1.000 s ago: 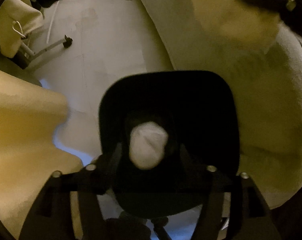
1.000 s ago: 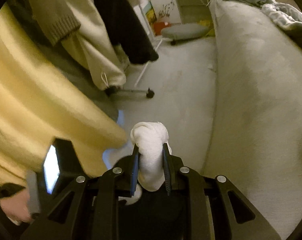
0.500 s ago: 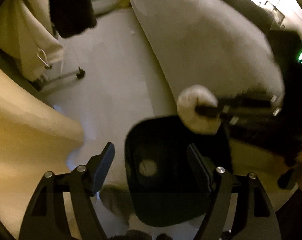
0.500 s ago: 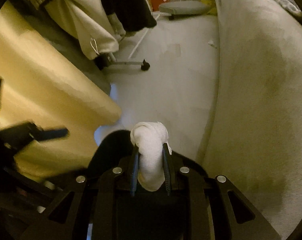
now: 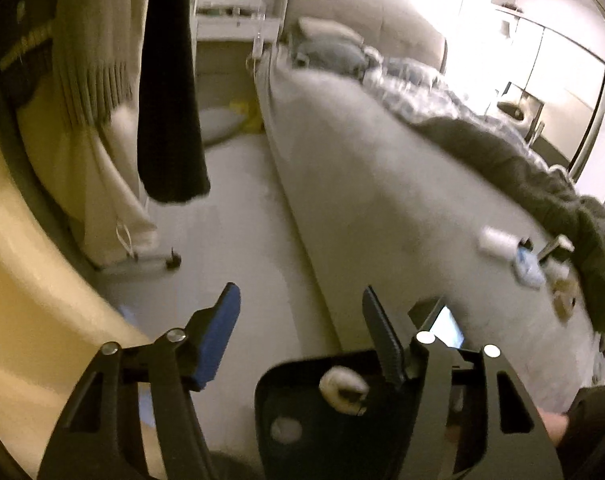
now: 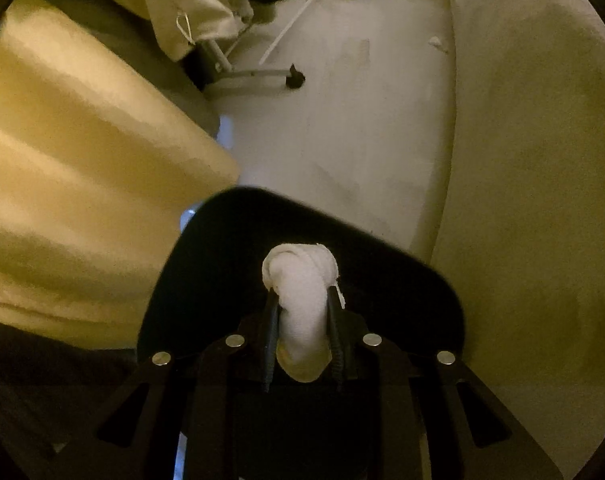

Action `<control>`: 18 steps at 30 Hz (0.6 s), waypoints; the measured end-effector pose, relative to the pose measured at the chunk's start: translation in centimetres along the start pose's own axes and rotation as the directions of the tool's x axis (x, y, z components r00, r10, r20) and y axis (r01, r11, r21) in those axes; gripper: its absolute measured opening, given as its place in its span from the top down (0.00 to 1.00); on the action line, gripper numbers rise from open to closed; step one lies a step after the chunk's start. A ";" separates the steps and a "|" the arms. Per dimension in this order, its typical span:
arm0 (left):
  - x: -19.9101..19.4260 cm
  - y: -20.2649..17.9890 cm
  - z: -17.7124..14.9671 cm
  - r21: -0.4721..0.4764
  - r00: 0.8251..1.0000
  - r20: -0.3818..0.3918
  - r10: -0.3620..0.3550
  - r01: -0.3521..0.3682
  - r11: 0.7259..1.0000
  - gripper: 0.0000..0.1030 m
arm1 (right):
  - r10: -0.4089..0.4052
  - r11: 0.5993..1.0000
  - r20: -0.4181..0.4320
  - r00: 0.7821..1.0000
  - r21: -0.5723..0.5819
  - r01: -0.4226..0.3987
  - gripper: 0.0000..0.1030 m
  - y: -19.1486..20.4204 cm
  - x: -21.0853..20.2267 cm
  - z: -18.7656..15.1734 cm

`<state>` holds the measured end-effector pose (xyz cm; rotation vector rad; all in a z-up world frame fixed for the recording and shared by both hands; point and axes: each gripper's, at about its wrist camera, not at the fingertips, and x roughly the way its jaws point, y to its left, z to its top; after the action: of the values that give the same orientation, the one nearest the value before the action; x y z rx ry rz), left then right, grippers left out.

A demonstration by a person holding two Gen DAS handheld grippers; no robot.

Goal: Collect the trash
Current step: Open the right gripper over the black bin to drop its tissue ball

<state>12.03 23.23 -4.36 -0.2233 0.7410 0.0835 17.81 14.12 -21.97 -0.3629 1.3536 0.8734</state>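
My right gripper (image 6: 300,308) is shut on a crumpled white tissue (image 6: 302,292) and points down over the mouth of the black bin (image 6: 222,272). In the left wrist view the same tissue (image 5: 342,386) hangs just inside the bin (image 5: 310,444), and another white wad (image 5: 282,428) lies on the bin's bottom. My left gripper (image 5: 300,340) is raised above the bin's rim. Its blue-padded jaws are closing with nothing between them. Several small pieces of trash (image 5: 526,268) lie on the bed's near right side, beside a white roll (image 5: 496,242).
A grey bed (image 5: 382,200) with a dark blanket (image 5: 542,184) fills the right. Clothes hang on a wheeled rack (image 5: 174,260) at the left, above pale floor (image 5: 230,232). Yellow fabric (image 6: 82,160) crowds the left side next to the bin.
My left gripper rose and tilted up from the bin to face the bed, leaving a white wad on the bin's bottom. My right gripper sank with its tissue over the bin.
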 end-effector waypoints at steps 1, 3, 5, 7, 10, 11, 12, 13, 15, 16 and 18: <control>-0.4 -0.1 0.2 0.000 1.000 0.015 0.000 0.000 1.000 0.37 | -0.003 1.000 -0.012 1.000 -0.010 0.003 0.77 0.2 0.2 -0.3; -1.0 -0.4 0.9 -0.004 0.999 0.050 -0.011 0.011 1.000 0.37 | -0.009 1.000 -0.029 1.000 -0.020 0.009 0.77 0.4 0.5 -0.7; -1.7 -1.0 1.6 -0.007 0.996 0.082 -0.024 0.025 1.000 0.37 | -0.017 0.999 -0.046 0.999 -0.030 0.016 0.75 0.5 0.7 -1.2; -2.7 -1.7 1.7 0.002 0.995 0.101 -0.029 0.029 1.000 0.37 | -0.023 0.999 -0.059 0.998 -0.036 0.021 0.69 0.6 0.7 -1.6; -3.6 -3.2 2.0 0.040 0.990 0.134 -0.031 0.026 0.999 0.37 | -0.023 0.999 -0.054 0.998 -0.044 0.020 0.50 0.6 0.4 -1.9; -3.7 -3.6 2.1 0.046 0.989 0.143 -0.035 0.029 0.999 0.37 | -0.022 0.999 -0.047 0.999 -0.045 0.020 0.48 0.7 0.2 -1.9; -3.8 -4.0 2.3 0.051 0.987 0.152 -0.043 0.036 0.998 0.37 | -0.018 0.999 -0.043 0.999 -0.046 0.016 0.48 0.7 0.0 -1.9; -3.9 -4.1 2.4 0.052 0.986 0.158 -0.049 0.041 0.998 0.37 | -0.011 0.999 -0.035 0.999 -0.046 0.009 0.48 0.7 -0.4 -1.9; -4.2 -4.7 2.5 0.056 0.983 0.173 -0.061 0.052 0.997 0.36 | 0.001 0.999 -0.014 1.000 -0.049 -0.002 0.48 0.8 -0.7 -1.9; -4.3 -4.9 2.6 0.060 0.982 0.176 -0.065 0.055 0.997 0.36 | 0.009 0.999 0.002 1.000 -0.052 -0.009 0.48 0.9 -1.3 -1.9; -4.2 -5.6 2.8 0.065 0.981 0.182 -0.069 0.058 0.996 0.35 | 0.020 0.998 0.028 0.999 -0.054 -0.018 0.48 0.8 -2.3 -1.8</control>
<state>11.67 18.47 1.46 -0.1796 0.5508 0.0208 16.07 12.60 -20.00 -0.3779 1.3109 0.9290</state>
